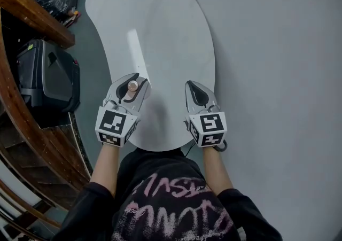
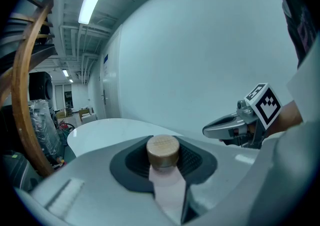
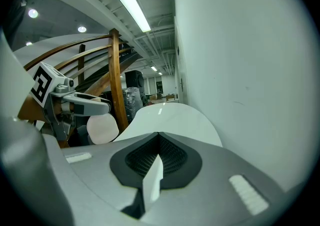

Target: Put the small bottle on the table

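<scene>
White and kidney-shaped, the table fills the head view. Over its near left edge the left gripper grips the small bottle, seen top-on. The right gripper sits over the near right edge, jaws pressed together with nothing in them.

Left gripper view: the bottle (pale pink body, round wooden cap) stands clamped between the dark pads, the table stretching beyond and the right gripper at the right.

Right gripper view: its jaws meet in a thin seam, empty. The left gripper shows at the left, the bottle's pale round base below its jaws, beside the table's left edge
</scene>
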Motion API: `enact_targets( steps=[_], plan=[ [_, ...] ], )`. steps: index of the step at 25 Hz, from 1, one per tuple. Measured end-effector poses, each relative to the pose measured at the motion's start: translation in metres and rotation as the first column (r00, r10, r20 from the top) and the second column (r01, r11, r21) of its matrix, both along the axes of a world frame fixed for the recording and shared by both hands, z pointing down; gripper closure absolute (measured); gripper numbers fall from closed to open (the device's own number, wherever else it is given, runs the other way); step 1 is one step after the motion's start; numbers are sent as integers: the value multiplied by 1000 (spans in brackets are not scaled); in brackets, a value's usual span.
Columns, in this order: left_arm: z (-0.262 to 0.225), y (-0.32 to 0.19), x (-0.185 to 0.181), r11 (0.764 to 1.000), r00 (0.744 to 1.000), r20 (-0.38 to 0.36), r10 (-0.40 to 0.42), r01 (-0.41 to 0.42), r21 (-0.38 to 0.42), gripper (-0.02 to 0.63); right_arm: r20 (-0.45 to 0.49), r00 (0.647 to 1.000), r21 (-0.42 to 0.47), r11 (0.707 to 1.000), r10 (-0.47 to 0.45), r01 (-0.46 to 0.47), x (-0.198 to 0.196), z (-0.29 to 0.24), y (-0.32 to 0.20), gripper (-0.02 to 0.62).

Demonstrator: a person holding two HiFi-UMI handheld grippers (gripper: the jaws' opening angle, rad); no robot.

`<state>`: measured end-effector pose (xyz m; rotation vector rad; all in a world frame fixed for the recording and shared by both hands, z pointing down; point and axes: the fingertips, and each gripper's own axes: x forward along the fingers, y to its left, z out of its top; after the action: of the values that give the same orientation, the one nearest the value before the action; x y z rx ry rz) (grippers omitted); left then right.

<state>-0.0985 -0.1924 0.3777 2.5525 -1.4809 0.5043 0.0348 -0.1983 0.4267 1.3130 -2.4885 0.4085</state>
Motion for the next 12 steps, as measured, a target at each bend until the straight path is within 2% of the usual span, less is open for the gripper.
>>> enact_targets(
  steps=[12],
  plan=[
    [8, -9, -2, 1000, 1000, -7, -10, 10, -20, 497, -7, 1000, -21, 1000, -10, 10, -3, 7, -7, 586]
  ],
)
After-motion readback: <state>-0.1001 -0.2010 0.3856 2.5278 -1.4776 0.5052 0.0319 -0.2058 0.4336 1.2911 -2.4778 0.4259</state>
